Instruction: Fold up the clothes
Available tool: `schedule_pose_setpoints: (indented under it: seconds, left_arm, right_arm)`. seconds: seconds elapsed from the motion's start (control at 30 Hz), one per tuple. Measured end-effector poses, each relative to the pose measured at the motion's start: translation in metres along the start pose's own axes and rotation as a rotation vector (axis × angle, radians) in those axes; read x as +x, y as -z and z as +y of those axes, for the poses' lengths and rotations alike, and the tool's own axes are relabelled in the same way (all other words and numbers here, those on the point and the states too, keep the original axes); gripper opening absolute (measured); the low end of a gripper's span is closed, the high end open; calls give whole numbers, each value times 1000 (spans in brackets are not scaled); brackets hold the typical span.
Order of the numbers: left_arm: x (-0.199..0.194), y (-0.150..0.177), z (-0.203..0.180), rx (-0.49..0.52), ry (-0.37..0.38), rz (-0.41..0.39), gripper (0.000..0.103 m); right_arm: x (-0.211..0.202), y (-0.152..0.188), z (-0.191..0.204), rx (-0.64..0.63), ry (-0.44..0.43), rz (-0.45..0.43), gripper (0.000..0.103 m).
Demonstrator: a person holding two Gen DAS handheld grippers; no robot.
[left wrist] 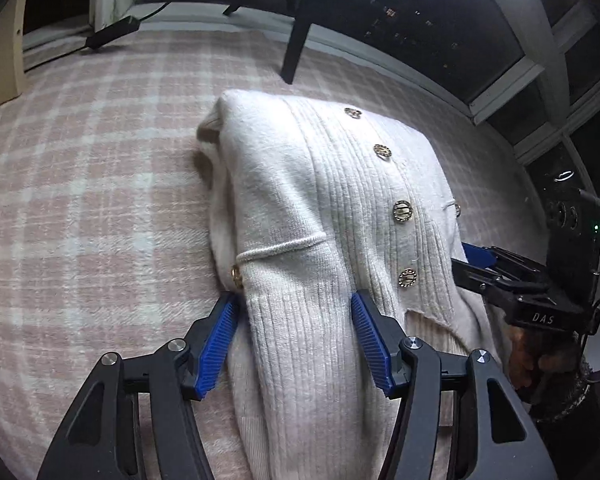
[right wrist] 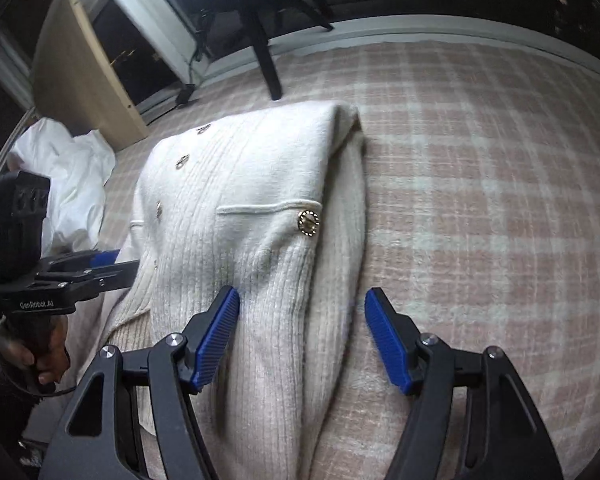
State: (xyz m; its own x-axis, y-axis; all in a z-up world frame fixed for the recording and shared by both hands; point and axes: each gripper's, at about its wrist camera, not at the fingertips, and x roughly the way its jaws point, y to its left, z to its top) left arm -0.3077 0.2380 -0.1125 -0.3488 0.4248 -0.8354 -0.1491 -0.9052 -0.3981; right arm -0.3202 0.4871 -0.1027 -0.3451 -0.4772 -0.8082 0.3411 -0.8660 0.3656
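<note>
A cream ribbed cardigan [left wrist: 320, 184] with gold buttons lies folded into a narrow stack on a pink plaid blanket [left wrist: 100, 160]. My left gripper [left wrist: 295, 298] is open. Its blue pads flank the near ribbed hem on the stack's left side, and I see no firm squeeze. In the right wrist view the cardigan [right wrist: 252, 176] shows a pocket with one gold button. My right gripper [right wrist: 303, 293] is open too: one pad rests on the ribbed hem, the other stands over the blanket [right wrist: 480, 160], just clear of the cloth's edge. Each gripper shows at the margin of the other's view.
A heap of white cloth [right wrist: 72, 168] lies on the blanket beyond the left gripper. A black chair leg [left wrist: 296, 48] stands on the floor past the stack's far end. A wooden panel [right wrist: 84, 80] and dark windows are behind. A hand [left wrist: 532, 360] holds the right gripper.
</note>
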Motion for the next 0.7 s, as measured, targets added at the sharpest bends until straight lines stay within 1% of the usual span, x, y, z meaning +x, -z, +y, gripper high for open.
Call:
schedule_pose_setpoints:
  seconds: [0.03, 0.07, 0.1, 0.17, 0.23, 0.3, 0.4, 0.47, 0.53, 0.6, 0.7]
  left_arm:
    - [1, 0, 0, -2, 10, -4, 52]
    - [2, 1, 0, -9, 23, -6, 45]
    - [2, 1, 0, -14, 35, -8, 42]
    - [2, 2, -2, -19, 51, -18, 31]
    - [0, 3, -6, -9, 47, -35, 27]
    - [-2, 3, -12, -6, 40, -51, 25]
    - [-12, 0, -22, -10, 61, -75, 24]
    - [-21, -3, -36, 17, 69, -92, 24]
    - [-28, -6, -55, 53, 83, -108, 24]
    - [-35, -10, -74, 89, 97, -124, 24]
    - [-33, -14, -108, 143, 136, -139, 24]
  right_arm:
    - [2, 0, 0, 4, -34, 7, 43]
    - [3, 0, 0, 13, -64, 13, 42]
    - [3, 0, 0, 16, -76, 14, 40]
    - [2, 1, -1, 25, -100, 9, 33]
    - [1, 1, -2, 46, -124, -3, 26]
    - [-6, 0, 3, 47, -135, -34, 23]
    - [-16, -2, 10, 43, -149, -84, 21]
    - [-30, -6, 16, 35, -159, -130, 20]
    - [-49, -9, 16, 32, -143, -167, 19]
    - [-72, -9, 7, 35, -132, -186, 19]
    - [-109, -4, -14, 17, -61, -208, 19]
